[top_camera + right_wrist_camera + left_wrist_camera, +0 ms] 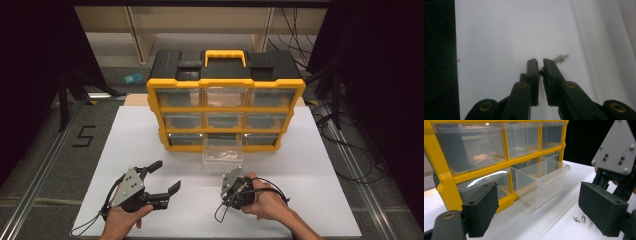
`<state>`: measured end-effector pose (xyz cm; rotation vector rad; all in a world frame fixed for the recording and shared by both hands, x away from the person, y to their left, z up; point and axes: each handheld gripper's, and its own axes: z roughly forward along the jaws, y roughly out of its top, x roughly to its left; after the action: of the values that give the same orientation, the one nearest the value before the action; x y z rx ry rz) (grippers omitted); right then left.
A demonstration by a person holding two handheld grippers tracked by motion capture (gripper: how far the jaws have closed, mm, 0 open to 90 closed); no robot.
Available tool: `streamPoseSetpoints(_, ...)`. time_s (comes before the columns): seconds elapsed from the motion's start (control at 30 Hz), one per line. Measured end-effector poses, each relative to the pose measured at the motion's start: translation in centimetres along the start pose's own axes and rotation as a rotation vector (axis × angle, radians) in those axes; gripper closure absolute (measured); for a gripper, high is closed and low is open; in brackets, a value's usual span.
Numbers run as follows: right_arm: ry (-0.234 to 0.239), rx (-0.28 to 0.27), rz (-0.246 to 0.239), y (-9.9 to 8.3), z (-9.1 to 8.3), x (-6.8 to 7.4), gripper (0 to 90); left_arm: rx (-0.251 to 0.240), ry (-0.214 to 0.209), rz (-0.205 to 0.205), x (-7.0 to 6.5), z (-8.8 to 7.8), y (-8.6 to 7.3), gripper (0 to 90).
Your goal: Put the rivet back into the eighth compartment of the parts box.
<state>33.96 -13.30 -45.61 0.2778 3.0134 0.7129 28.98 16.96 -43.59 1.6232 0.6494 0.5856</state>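
The right hand-held gripper [540,65] is pointing steeply down at the white tabletop [499,32], its jaws drawn almost together. A small dark-and-brassy bit is showing in the narrow gap between the pads, which looks like one of the little silver metal screws being pinched; how firmly it is caught is hard to judge. Just beyond its right jaw tip, a second small silver screw [561,58] is lying flat on the tabletop, touching nothing. In the left gripper view two such screws [579,218] are sitting side by side below the right tool's grey three-cornered plate [615,147].

Straight ahead of the right hand-held gripper [234,191], the clear plastic drawer [223,150] is standing pulled out of the bottom row of the yellow-framed organiser cabinet with the black top and yellow handle [225,97]. Left open and near like this, it is probably serving as the place the screws are going into, so the grip is being taken close in front of it.

The left hand-held gripper [167,177] is hovering to the side, well apart from the screws, with its jaws spread wide and nothing between them. It seems to be waiting out of the way while giving the right hand room to work.
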Motion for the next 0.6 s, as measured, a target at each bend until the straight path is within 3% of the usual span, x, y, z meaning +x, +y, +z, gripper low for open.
streamPoseSetpoints(0.3, -0.089, -0.066, 0.004, 0.6, -2.6, -0.3, 84.2, 0.003, 0.0, -0.005, 0.0, 0.0, 0.0, 16.5)
streamPoseSetpoints(0.6, -0.127, -0.141, -0.01, 1.5, -5.1, -0.9, 84.2, 0.001, 0.001, -0.002, 0.0, 0.0, 0.0, 16.5)
